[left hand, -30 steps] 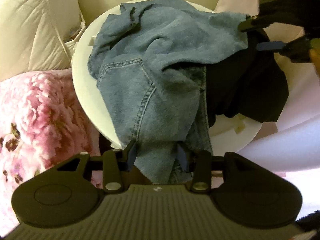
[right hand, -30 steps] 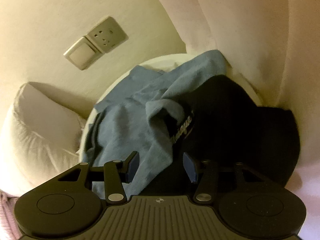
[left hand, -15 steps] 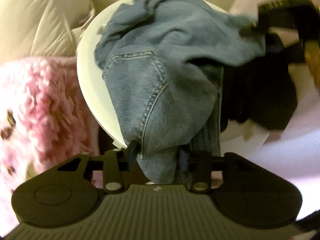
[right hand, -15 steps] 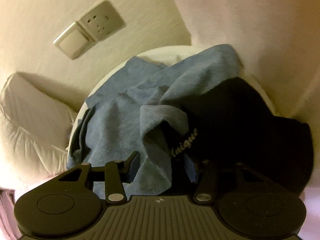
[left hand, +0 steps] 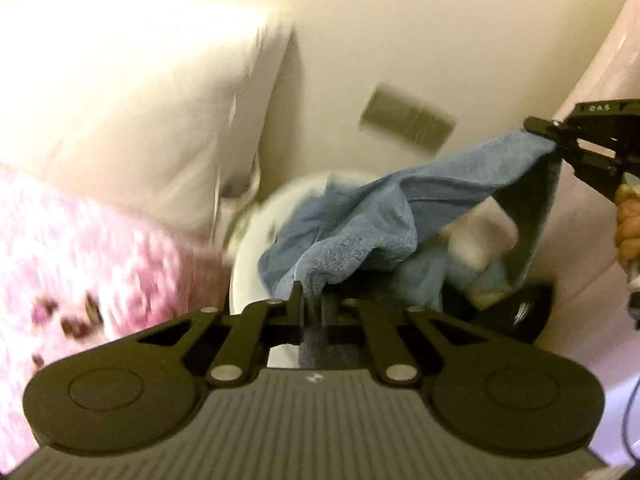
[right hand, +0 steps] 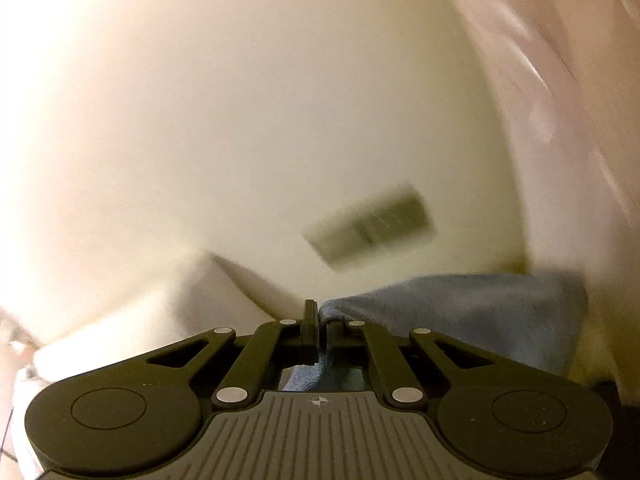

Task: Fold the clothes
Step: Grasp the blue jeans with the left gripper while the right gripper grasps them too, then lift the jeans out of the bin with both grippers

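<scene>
A cream wall point(right hand: 248, 112) fills most of the right wrist view, with a blurred switch plate point(right hand: 370, 226) on it, and a pale pink curtain point(right hand: 568, 92) runs down the right side. In the left wrist view a big white pillow point(left hand: 132, 112) leans against the wall, with a pink flowered blanket point(left hand: 80, 256) below it at the left. Beside these stands a round white surface point(left hand: 250, 256), only partly visible. The jeans point(left hand: 384, 216), light blue denim, hang stretched in the air above that surface between the two tools, with the lower folds drooping toward it. Beneath the hanging denim lies a black garment point(left hand: 520, 312) on the right part of the surface; the pale lumps next to it are too blurred to tell. The left tool point(left hand: 310, 300) is closing, its jaws pinched on an edge of the jeans, a fold of denim passing down between them. The right tool point(right hand: 320, 318) is clamped on another part of the jeans, fabric bunched between its jaws and spreading off to the right. In the left wrist view it appears at the upper right, held by a hand point(left hand: 628, 224), with the denim pulled taut from its tip.
</scene>
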The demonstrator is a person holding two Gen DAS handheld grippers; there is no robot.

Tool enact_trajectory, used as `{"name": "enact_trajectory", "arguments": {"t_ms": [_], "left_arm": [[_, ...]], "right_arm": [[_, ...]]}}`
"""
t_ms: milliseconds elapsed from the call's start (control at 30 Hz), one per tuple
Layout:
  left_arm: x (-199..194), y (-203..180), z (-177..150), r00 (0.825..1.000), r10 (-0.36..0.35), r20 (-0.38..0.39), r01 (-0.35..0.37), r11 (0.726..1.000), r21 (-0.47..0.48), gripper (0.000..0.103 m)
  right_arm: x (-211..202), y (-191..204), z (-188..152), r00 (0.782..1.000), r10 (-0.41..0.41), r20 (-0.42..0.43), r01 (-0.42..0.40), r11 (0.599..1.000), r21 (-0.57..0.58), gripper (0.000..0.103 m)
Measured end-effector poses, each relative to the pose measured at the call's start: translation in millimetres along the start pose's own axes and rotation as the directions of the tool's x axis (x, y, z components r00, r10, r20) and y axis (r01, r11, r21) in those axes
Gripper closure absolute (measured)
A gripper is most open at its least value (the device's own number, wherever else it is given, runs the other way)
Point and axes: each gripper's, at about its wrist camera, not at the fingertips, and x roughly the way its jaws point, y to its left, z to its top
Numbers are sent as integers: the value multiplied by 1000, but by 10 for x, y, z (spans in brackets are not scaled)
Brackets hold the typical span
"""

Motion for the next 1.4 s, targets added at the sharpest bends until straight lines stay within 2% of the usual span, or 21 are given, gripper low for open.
{"name": "enact_trajectory", "arguments": {"t_ms": [133, 267, 333, 433, 533, 633, 700, 800, 900, 933, 1000, 1067, 1133, 1167, 1200, 1233, 1267, 1300, 1333, 1367, 1400], "left_arm": [[-476, -13, 175, 991, -8, 137, 7, 1000, 11, 99], [-1024, 71, 261, 960, 3, 278, -1, 1000, -9, 99], [-1412, 137, 264, 933, 22, 360, -14, 1000, -23, 100], [-2197, 293, 223, 858, 86, 507, -55, 996, -76, 100], [-3075, 463, 102, 752, 187, 632, -127, 982, -139, 100], [-4002, 632, -87, 621, 302, 724, -217, 953, -211, 100], [-4660, 688, -264, 522, 375, 766, -289, 923, -254, 100], [-5652, 715, -508, 362, 481, 798, -398, 854, -334, 100], [-6500, 647, -649, 209, 569, 795, -518, 754, -403, 100], [-6772, 613, -687, 154, 593, 790, -559, 712, -426, 100], [-7272, 549, -718, 75, 621, 780, -605, 650, -459, 100], [-7598, 527, -764, 31, 656, 754, -635, 595, -492, 100], [-7906, 512, -816, -11, 690, 724, -662, 537, -522, 99], [-7990, 541, -893, 12, 709, 705, -670, 529, -521, 99], [-8012, 610, -995, 60, 738, 672, -672, 528, -519, 98], [-7979, 722, -1091, 112, 775, 622, -667, 523, -531, 97], [-7913, 890, -1195, 184, 815, 550, -660, 517, -545, 97], [-7758, 1100, -1342, 262, 858, 441, -660, 493, -567, 96], [-7579, 1319, -1501, 336, 887, 317, -666, 462, -586, 96], [-7379, 1491, -1716, 380, 905, 193, -683, 415, -601, 94], [-7172, 1651, -1949, 410, 909, 67, -705, 363, -609, 93]], "right_arm": [[-307, 603, 227, 982, 150, 116, -139, 986, -94, 100], [-660, 1175, 292, 939, 299, 170, -267, 945, -189, 100], [-840, 1489, 284, 906, 381, 185, -334, 911, -244, 100], [-1092, 1998, 228, 834, 521, 181, -452, 834, -317, 100], [-1327, 2620, 86, 728, 670, 146, -591, 721, -362, 100], [-1612, 3327, -155, 565, 820, 90, -741, 552, -381, 100], [-1862, 3822, -334, 444, 894, 55, -817, 429, -385, 100], [-2308, 4554, -567, 267, 964, 9, -897, 252, -363, 101], [-2723, 5179, -800, 120, 992, -42, -949, 103, -297, 101], [-2843, 5341, -894, 83, 995, -46, -959, 67, -276, 101], [-3041, 5632, -1071, 20, 998, -58, -971, 5, -238, 101], [-3238, 5908, -1244, -32, 997, -73, -978, -46, -201, 100], [-3395, 6128, -1463, -41, 992, -122, -984, -61, -165, 100], [-3424, 6213, -1581, -45, 987, -156, -987, -68, -147, 100], [-3438, 6293, -1712, -44, 979, -200, -989, -70, -128, 100], [-3398, 6353, -1898, -26, 960, -280, -993, -58, -105, 100], [-3323, 6408, -2150, -1, 920, -392, -996, -35, -81, 100], [-3249, 6453, -2406, 22, 865, -501, -998, -9, -60, 98], [-3186, 6475, -2691, 45, 788, -614, -999, 21, -46, 90], [-3115, 6484, -3053, 72, 676, -733, -997, 58, -44, 74], [-2960, 6404, -3474, 99, 536, -838, -994, 96, -56, 64]]}}
